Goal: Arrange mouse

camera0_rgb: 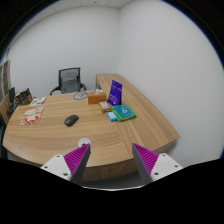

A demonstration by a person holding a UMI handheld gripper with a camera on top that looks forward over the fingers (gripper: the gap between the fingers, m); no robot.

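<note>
Beyond the gripper (109, 160), a curved wooden desk (90, 135) fills the white room, a black office chair (68, 80) behind it. Purple-padded fingers (78, 158) are spread, holding nothing. Well ahead of them, the black mouse (71, 120) rests mid-desk, near a teal box (122, 114).

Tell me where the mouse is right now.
In the gripper view the mouse lies on the wooden table, well beyond the open tool and left of the teal book, nothing touching it.
</note>
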